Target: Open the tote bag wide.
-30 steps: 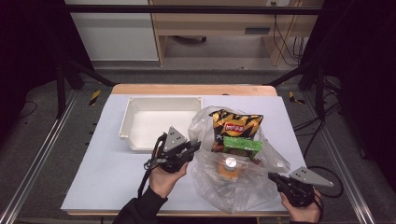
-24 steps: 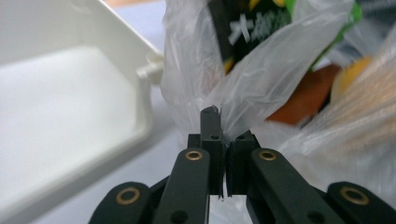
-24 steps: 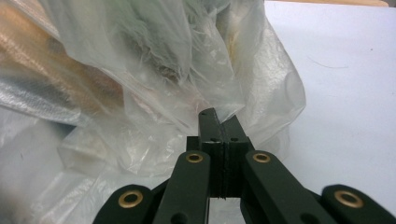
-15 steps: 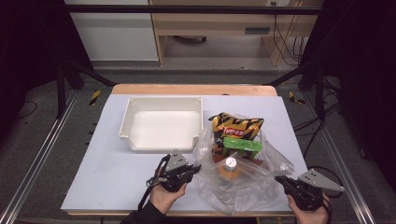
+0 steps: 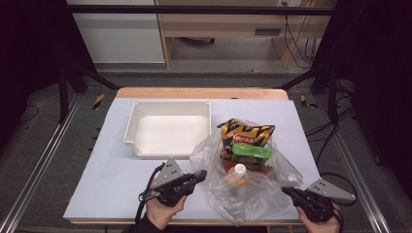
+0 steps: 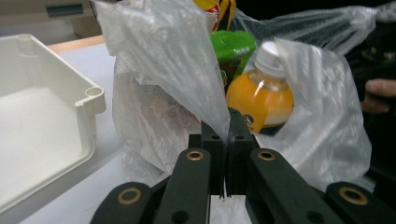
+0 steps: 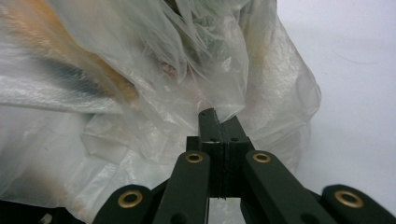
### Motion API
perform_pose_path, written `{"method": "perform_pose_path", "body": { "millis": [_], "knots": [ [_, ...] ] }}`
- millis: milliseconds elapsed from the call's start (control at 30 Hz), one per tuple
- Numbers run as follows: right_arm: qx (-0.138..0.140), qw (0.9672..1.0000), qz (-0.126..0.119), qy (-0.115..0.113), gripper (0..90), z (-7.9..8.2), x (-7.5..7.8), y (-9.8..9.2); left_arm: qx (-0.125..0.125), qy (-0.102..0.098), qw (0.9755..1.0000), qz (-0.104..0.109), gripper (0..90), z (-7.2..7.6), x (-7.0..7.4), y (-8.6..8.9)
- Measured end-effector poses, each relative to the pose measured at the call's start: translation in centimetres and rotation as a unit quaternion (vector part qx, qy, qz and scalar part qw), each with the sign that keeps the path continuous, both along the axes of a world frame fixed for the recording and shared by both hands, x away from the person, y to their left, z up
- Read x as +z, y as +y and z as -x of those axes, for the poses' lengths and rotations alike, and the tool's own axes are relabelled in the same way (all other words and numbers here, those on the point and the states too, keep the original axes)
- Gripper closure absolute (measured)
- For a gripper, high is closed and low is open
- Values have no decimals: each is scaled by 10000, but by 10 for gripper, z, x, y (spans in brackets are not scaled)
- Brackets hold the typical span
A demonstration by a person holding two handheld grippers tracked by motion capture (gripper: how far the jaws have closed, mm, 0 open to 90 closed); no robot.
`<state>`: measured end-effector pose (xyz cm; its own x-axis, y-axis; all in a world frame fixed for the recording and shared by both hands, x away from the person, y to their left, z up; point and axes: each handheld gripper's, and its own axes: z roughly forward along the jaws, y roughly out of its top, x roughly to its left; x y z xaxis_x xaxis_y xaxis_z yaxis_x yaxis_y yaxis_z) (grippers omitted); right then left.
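A clear plastic bag (image 5: 243,194) lies on the white table, its mouth toward the front edge. Inside it are a yellow-and-black chip packet (image 5: 245,133), a green packet (image 5: 251,153) and an orange juice bottle (image 5: 238,175) with a white cap. My left gripper (image 5: 200,174) is at the bag's left edge. In the left gripper view it (image 6: 224,133) is shut on a fold of the bag (image 6: 187,70), with the bottle (image 6: 261,98) just behind. My right gripper (image 5: 286,192) is at the bag's right front corner, and in the right gripper view it (image 7: 219,119) is shut on the bag film (image 7: 154,93).
An empty white tray (image 5: 131,131) stands on the table to the left of and behind the bag, and its corner (image 6: 91,95) is close to my left gripper. The table's front edge (image 5: 204,222) runs right under both hands. Dark stand legs flank the table.
My left gripper has drawn the bag's left edge down and toward the front edge. The bag, held up and puffed out before, now sags flatter. The right gripper barely moved.
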<state>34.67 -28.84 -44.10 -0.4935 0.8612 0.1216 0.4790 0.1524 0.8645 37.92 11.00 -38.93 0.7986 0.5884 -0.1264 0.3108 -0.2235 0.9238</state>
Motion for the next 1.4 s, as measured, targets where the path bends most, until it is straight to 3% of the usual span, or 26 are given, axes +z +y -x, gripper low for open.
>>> {"method": "perform_pose_path", "body": {
  "millis": [100,133,167,267,367,467,700,900,1000,1100,1133,1200,1300,1400],
  "knots": [
    [-121,9999,12,121,900,-1,-3,-2,-49,-29,9996,-274,893,5,-5,-6],
    [-208,9995,9,243,900,-3,-7,-5,-42,73,9990,-449,894,5,-15,-8],
    [-208,9995,9,243,900,-3,-7,-5,-42,73,9990,-449,895,5,-15,-8],
    [-265,9990,47,349,900,-5,-10,-6,-13,373,9973,-638,895,-2,-33,-10],
    [-377,9984,100,409,900,-7,-12,-7,94,532,9950,-845,895,-11,-49,-13],
    [-570,9974,153,419,900,-9,-14,-11,162,689,9934,-903,894,-19,-61,-13],
    [-975,9925,405,624,892,-27,-26,-17,264,726,9920,-996,892,-27,-69,-17],
    [-1111,9895,630,679,865,-36,-34,-17,249,768,9897,-1185,891,-31,-80,-22],
    [-1003,9900,561,814,859,-41,-40,-19,251,784,9893,-1206,888,-32,-83,-23],
    [-940,9917,496,725,824,-40,-39,-20,223,733,9901,-1175,887,-32,-84,-23],
    [-953,9928,453,566,757,-36,-36,-24,230,720,9903,-1166,887,-32,-84,-23],
    [-953,9935,411,460,732,-34,-34,-27,227,701,9905,-1161,887,-31,-83,-22],
    [-976,9952,53,59,636,-23,-20,-40,242,686,9905,-1164,888,-31,-83,-22],
    [-1035,9939,-213,-320,588,-12,-1,-52,246,685,9904,-1179,888,-31,-83,-22]
  ]
}}
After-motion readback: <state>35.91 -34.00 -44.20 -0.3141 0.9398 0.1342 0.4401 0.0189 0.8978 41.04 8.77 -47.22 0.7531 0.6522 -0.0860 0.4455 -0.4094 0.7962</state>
